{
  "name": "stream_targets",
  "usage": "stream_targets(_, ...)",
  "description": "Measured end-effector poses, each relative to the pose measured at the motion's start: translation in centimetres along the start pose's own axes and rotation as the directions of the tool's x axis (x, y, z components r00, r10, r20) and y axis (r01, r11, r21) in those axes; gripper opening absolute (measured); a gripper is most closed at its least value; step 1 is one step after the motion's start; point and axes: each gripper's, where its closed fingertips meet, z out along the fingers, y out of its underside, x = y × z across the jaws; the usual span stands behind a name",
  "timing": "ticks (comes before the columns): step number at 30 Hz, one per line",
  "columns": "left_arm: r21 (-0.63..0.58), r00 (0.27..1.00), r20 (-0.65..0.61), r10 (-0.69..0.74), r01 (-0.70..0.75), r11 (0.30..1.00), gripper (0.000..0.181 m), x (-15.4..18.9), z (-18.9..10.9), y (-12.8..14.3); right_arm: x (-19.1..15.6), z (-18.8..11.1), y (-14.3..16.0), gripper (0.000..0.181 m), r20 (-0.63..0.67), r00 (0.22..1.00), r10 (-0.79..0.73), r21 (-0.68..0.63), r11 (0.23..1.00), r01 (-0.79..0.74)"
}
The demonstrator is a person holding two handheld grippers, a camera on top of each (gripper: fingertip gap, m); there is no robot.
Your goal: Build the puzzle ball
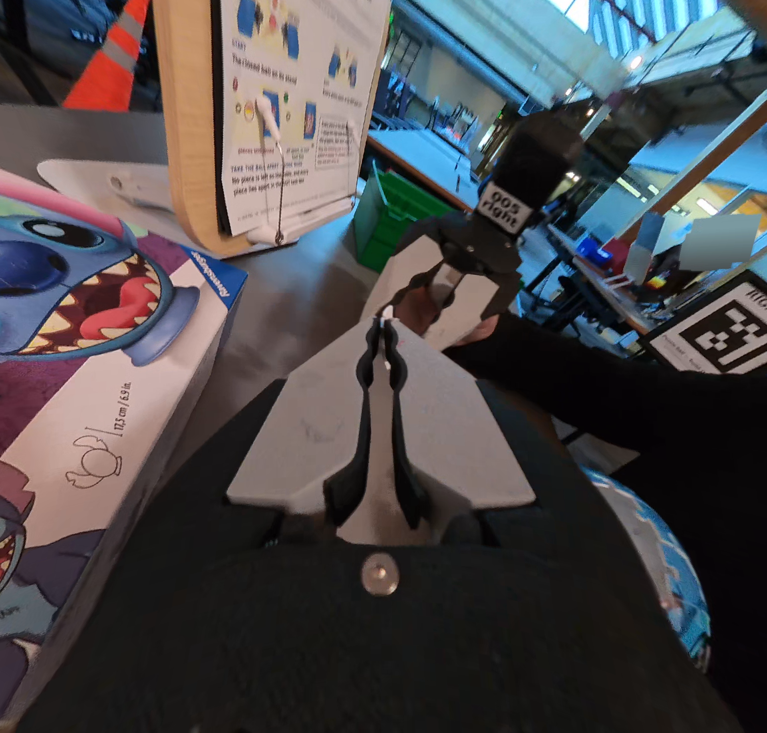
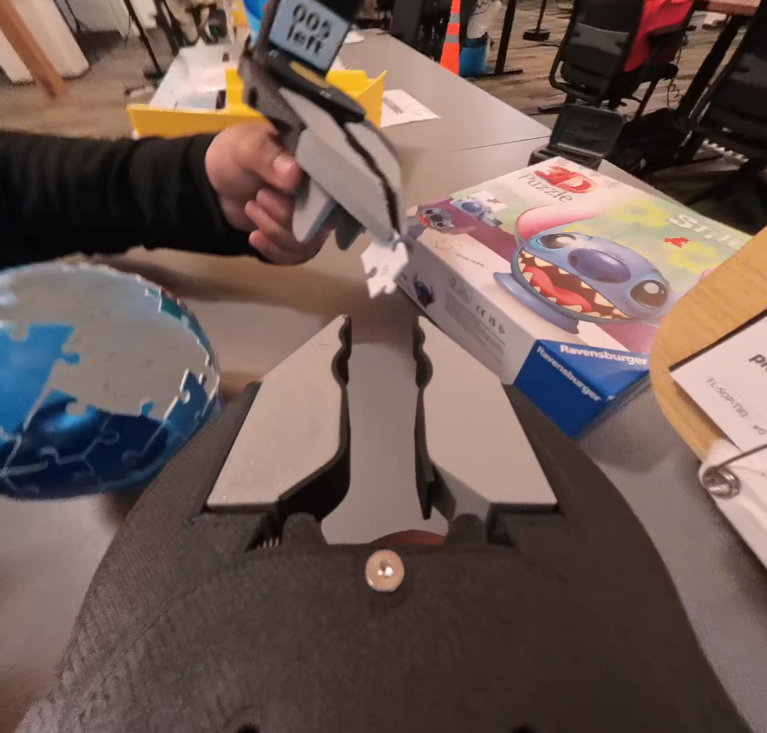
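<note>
A half-built blue puzzle ball (image 2: 95, 385) sits on the grey table at the left of the right wrist view, its white inside showing; its edge also shows at the lower right of the left wrist view (image 1: 655, 572). My left gripper (image 1: 382, 323) is shut on a white puzzle piece (image 2: 384, 265), held in the air above the table; only a sliver of the piece (image 1: 388, 311) shows at its tips. My right gripper (image 2: 381, 331) is open and empty, just below and short of the piece. It faces the left gripper in the left wrist view (image 1: 446, 298).
The puzzle box (image 2: 552, 273) lies on the table to the right of the right gripper and shows in the left wrist view (image 1: 95, 352). A wooden stand with an instruction sheet (image 1: 269, 103) is behind it. A yellow bin (image 2: 199, 111) stands at the far table end. Less than 4 cm separates the two grippers' tips.
</note>
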Motion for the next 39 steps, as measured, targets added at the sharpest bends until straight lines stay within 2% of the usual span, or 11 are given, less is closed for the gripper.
stream_targets(2,0.034,1.0,0.001,0.008,-0.008,0.999,0.0,0.3,-0.3,-0.3,0.0,0.6,-1.2,0.023,0.038,0.998,0.059,0.038,0.997,-0.06)
stream_targets(5,0.047,0.998,0.031,0.049,-0.05,0.998,0.0,0.4,-0.9,-0.2,-0.4,0.9,-2.8,0.002,0.129,0.984,0.12,0.057,0.99,-0.128)
stream_targets(8,0.044,0.997,0.04,0.064,-0.066,0.997,0.0,0.7,-1.6,0.0,-0.6,1.0,-3.8,0.0,0.195,0.967,0.165,0.049,0.983,-0.177)
stream_targets(10,-0.007,0.993,0.061,0.102,-0.102,0.995,0.0,0.7,-1.6,0.8,-0.7,1.4,-4.3,0.0,0.202,0.964,0.171,0.03,0.983,-0.18)
stream_targets(14,-0.078,0.97,0.123,0.211,-0.203,0.976,0.0,0.2,-1.6,1.8,-0.8,2.0,-3.8,0.0,0.139,0.985,0.102,-0.088,0.992,-0.091)
stream_targets(19,-0.106,0.979,0.075,0.191,-0.183,0.977,0.0,1.0,-1.6,2.5,-1.7,2.0,-3.3,0.002,0.104,0.995,0.005,-0.172,0.985,0.014)
stream_targets(25,-0.185,0.971,0.086,0.222,-0.203,0.962,0.001,1.6,-1.8,3.3,-3.0,2.1,-2.5,0.0,0.083,0.993,-0.081,-0.243,0.965,0.099)
stream_targets(28,-0.203,0.96,0.094,0.263,-0.24,0.949,0.02,2.1,-3.1,2.4,-4.6,1.6,-2.3,0.0,0.106,0.991,-0.083,-0.28,0.954,0.11)
stream_targets(31,-0.276,0.959,0.084,0.269,-0.237,0.931,0.025,2.1,-4.3,2.4,-6.5,1.0,-1.9,0.0,0.128,0.987,-0.093,-0.341,0.931,0.132)
stream_targets(34,-0.301,0.944,0.13,0.302,-0.253,0.919,0.025,1.2,-4.9,2.3,-7.8,0.9,-1.3,0.0,0.137,0.988,-0.078,-0.382,0.916,0.125)
stream_targets(39,-0.308,0.959,0.117,0.257,-0.211,0.928,0.024,1.3,-4.6,2.7,-8.5,1.5,-0.2,0.0,0.205,0.969,0.136,-0.403,0.914,-0.043)
